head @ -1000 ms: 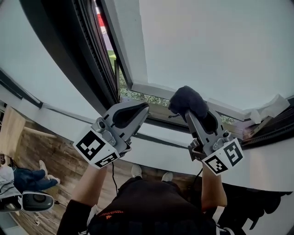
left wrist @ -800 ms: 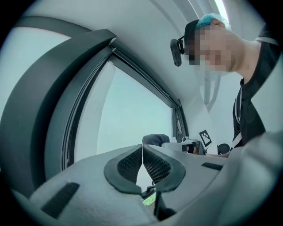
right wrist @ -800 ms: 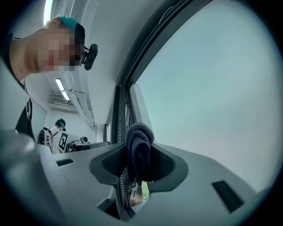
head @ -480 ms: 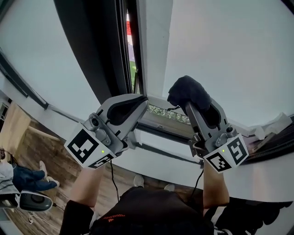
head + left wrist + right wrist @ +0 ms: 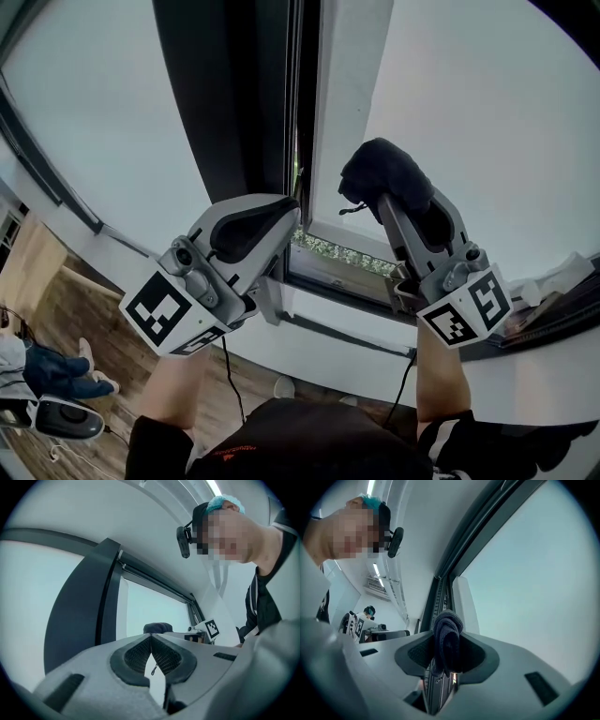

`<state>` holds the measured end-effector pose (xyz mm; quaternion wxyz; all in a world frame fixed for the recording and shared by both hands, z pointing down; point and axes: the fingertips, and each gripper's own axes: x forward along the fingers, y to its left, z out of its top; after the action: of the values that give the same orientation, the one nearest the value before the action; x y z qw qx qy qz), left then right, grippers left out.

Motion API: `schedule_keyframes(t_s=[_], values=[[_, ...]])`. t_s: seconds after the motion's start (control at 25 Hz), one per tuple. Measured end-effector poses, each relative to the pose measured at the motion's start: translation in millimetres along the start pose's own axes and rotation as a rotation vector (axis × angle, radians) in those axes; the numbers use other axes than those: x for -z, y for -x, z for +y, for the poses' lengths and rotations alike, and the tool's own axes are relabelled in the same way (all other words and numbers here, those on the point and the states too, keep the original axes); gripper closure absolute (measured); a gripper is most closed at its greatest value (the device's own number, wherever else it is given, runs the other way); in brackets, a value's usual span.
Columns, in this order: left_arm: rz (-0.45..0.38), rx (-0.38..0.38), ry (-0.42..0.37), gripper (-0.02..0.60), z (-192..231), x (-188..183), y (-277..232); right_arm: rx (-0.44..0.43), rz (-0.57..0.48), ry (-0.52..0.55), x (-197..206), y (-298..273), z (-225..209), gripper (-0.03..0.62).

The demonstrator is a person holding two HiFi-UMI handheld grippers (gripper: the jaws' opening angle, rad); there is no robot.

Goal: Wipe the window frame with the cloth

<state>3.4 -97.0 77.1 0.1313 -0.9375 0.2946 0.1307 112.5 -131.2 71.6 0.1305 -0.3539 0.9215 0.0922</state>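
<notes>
The right gripper (image 5: 392, 204), pinching the cloth (image 5: 380, 176), ought to press it flat on the frame (image 5: 339, 122) at eleven o'clock and stroke steadily; the left gripper (image 5: 289, 208), pressed together, holds nothing.

Three close views seemingly share the window frame (image 5: 342, 112).

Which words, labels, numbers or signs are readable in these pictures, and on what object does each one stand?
No text here can be read with certainty.
Orange print on the person's black shirt: too small and blurred to read.
Square markers on the cubes of the left hand-held gripper and the right hand-held gripper: black-and-white patterns, not letters or numbers.
</notes>
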Motion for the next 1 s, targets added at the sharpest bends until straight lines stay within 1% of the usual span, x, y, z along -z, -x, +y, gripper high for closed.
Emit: schedule_keyframes(t_s=[0.28,0.68,1.0], values=[[-0.012,-0.016,-0.024,0.56,14.0,-12.2,12.0,-0.043,-0.043,0.05,-28.3,-36.5,11.8,0.454],[-0.033,-0.036,-0.015,0.56,25.3,-17.5,26.2,-0.099,-0.081,0.12,-61.0,-82.2,33.3,0.454],[-0.038,-0.029,0.012,0.56,27.9,-20.4,31.2,-0.106,-0.112,0.134,-77.6,-102.2,36.8,0.454]])
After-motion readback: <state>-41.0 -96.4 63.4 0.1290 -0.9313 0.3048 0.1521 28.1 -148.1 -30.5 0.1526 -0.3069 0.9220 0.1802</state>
